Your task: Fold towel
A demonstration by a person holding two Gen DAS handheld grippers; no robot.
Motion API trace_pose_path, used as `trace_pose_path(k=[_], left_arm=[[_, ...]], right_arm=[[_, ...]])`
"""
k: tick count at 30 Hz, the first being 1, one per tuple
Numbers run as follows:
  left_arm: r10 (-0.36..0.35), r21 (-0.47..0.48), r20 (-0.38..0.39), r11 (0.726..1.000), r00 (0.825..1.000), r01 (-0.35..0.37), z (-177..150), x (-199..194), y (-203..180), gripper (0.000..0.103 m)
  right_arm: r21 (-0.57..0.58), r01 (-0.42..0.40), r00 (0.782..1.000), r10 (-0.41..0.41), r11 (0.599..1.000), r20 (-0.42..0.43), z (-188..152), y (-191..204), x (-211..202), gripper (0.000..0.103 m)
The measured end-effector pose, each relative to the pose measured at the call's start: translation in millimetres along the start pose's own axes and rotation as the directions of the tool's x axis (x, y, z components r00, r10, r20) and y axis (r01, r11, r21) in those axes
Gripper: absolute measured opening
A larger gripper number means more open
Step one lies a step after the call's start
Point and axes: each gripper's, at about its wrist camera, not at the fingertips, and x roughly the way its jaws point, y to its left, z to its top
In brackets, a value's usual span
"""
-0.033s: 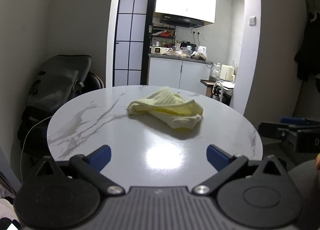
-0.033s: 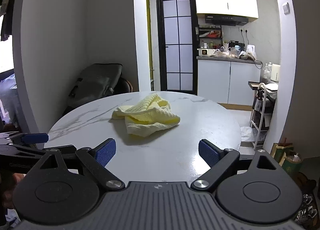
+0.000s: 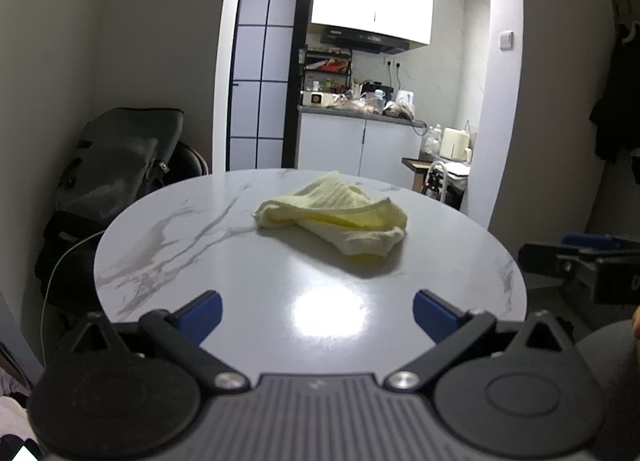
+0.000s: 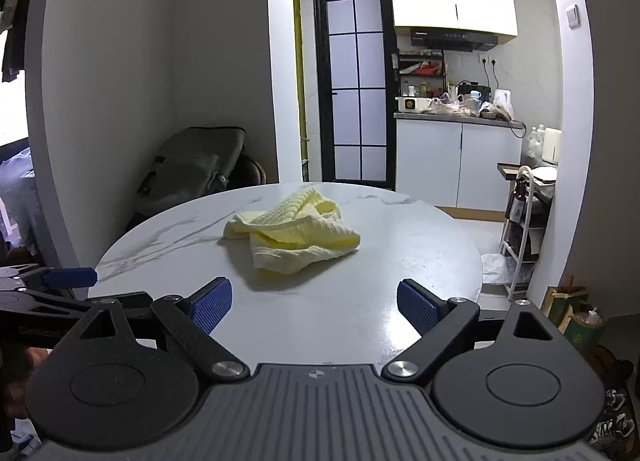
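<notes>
We saw a round marble table (image 3: 248, 301) filling the space ahead of both grippers, and on it, past the middle, a yellow towel (image 3: 336, 217). The towel lay crumpled in a loose heap with layers thrown over each other, not in a neat flat fold; so we judged that the folding was not finished in this state, though how far the work stood we could not say from one moment.

The left gripper (image 3: 318, 319) was released, its two blue pads wide apart with nothing between them, and it hung over the near edge of the table. From it the towel lay ahead and a little to the right. The right gripper (image 4: 314, 305) was also spread and empty, over the same near edge. From it the towel lay ahead and a little to the left. So the heap sat between the two lines of sight, well apart from both, and we could not tell that either hand was clearly nearer.

The long axis of the heap ran roughly across the view of both grippers, from left to right. One rounded end pointed to the left gripper's side and a thicker folded end to the right gripper's side. In our judgement each gripper would reach the end on its own side.
</notes>
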Motion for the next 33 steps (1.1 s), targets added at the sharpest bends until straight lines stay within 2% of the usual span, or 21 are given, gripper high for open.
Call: trace_pose_path(k=[7,9,14,15,19,26,33], left_arm=[[-0.003,0.002,-0.022,1.000,1.000,0.003,-2,5,0,0.103],[-0.005,0.007,-0.036,1.000,0.999,0.005,-2,9,0,0.103],[-0.003,0.019,-0.057,1.000,0.998,0.004,1,29,5,0.103],[0.000,0.026,-0.054,1.000,0.999,0.001,1,29,5,0.103],[0.031,0.068,-0.044,0.997,0.999,-0.028,3,33,4,0.103],[-0.006,0.070,-0.047,0.997,0.999,0.009,4,40,9,0.103],[-0.016,0.044,-0.064,0.999,0.998,0.019,4,50,15,0.103]], right_arm=[[0.041,-0.052,0.997,0.054,0.998,-0.052,-7,-5,9,0.093],[0.067,-0.088,0.993,0.092,0.994,-0.068,-6,-5,20,0.093],[-0.018,-0.111,0.990,0.109,0.994,-0.090,4,6,31,0.093],[-0.066,-0.146,0.985,0.139,0.987,-0.102,7,8,32,0.093],[-0.118,-0.193,0.973,0.174,0.974,-0.153,6,6,42,0.093],[-0.054,-0.217,0.964,0.205,0.975,-0.171,5,-1,54,0.093],[-0.063,-0.150,0.982,0.141,0.987,-0.125,-2,-3,47,0.093]])
